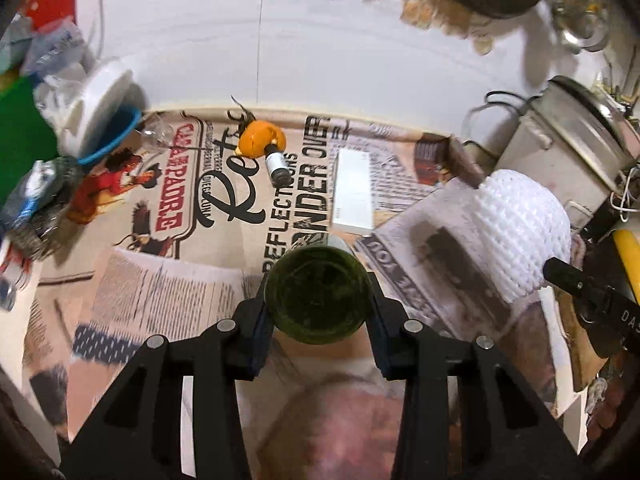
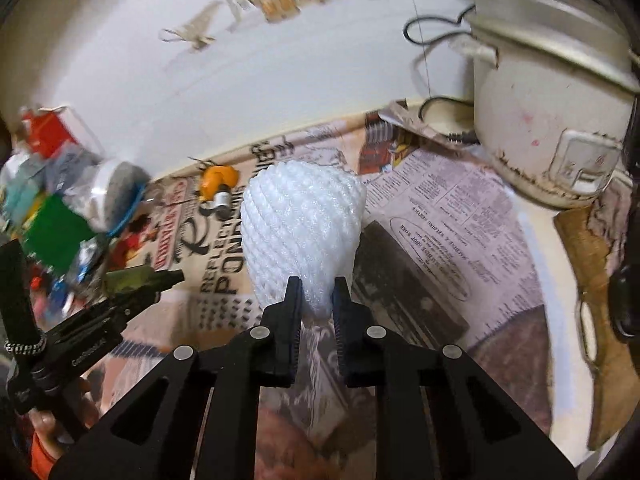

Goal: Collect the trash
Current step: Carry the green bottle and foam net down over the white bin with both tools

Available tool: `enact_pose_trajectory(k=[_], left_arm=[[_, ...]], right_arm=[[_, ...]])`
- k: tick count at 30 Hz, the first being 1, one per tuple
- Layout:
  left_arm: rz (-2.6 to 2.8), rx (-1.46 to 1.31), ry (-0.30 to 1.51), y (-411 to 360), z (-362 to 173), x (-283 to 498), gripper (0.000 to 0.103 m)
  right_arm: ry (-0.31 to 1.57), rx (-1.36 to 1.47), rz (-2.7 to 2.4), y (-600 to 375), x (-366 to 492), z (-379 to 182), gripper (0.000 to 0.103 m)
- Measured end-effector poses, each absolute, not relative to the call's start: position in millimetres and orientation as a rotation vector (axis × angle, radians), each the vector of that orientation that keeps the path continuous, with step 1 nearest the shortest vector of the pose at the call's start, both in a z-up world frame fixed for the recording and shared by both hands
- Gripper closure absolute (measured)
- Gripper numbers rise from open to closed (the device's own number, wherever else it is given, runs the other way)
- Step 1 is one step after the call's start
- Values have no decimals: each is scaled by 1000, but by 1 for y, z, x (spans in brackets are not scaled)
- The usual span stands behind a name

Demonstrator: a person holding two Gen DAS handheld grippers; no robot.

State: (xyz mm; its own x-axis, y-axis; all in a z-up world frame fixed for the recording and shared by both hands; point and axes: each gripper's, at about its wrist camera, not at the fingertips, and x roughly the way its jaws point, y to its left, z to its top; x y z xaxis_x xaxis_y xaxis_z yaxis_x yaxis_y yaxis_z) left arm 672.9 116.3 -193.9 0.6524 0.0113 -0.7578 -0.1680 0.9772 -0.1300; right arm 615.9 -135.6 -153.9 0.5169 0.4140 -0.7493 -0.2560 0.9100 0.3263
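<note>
My left gripper is shut on a dark green glass bottle, seen from its base, held above the newspaper-print tablecloth. The bottle also shows in the right wrist view at the left. My right gripper is shut on a white foam fruit net, which also shows in the left wrist view. A small vial with an orange piece and a flat white box lie on the cloth.
A pile of wrappers, a white lid and a blue ring sits at the left. An old rice cooker with its cord stands at the right by a wooden board. The wall is close behind.
</note>
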Motion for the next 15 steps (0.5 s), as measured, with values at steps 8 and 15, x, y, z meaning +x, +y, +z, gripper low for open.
enact_pose_trajectory(k=[8,15], left_arm=[[132,-186,763,78,-143,588,62],[106,-188,735,72,-128,524,62]], right_arm=[[883,146,498,-150,562,-119,89],[856,161,501,-151,510,-105,89]])
